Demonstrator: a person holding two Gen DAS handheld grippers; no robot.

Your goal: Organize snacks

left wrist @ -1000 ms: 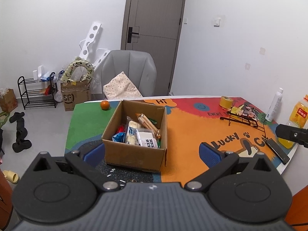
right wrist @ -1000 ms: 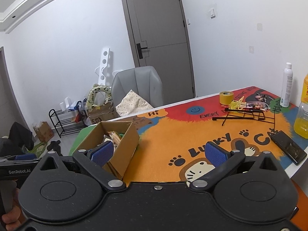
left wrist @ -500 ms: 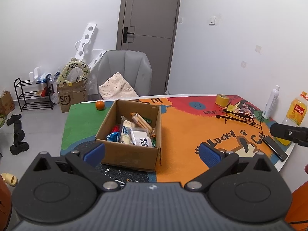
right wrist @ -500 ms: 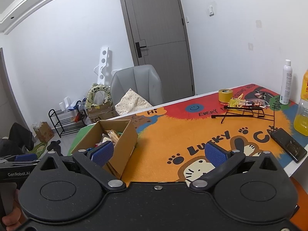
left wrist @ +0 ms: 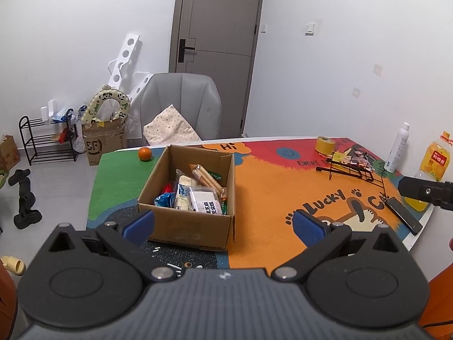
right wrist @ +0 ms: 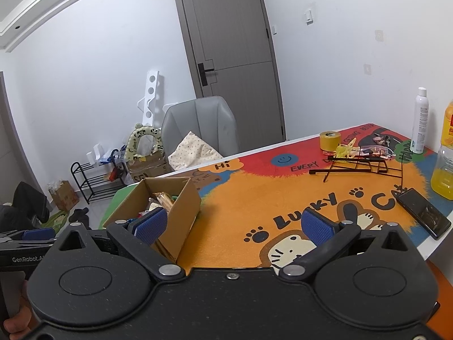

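Left wrist: left gripper wide open, empty, above snack box; right gripper also wide, empty.

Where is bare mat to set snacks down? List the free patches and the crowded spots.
Free: the orange stretch between the cardboard box and the black wire rack; the green corner left of the box, near the orange fruit. Crowded: the far right edge, with rack, tape roll, phone and bottles.
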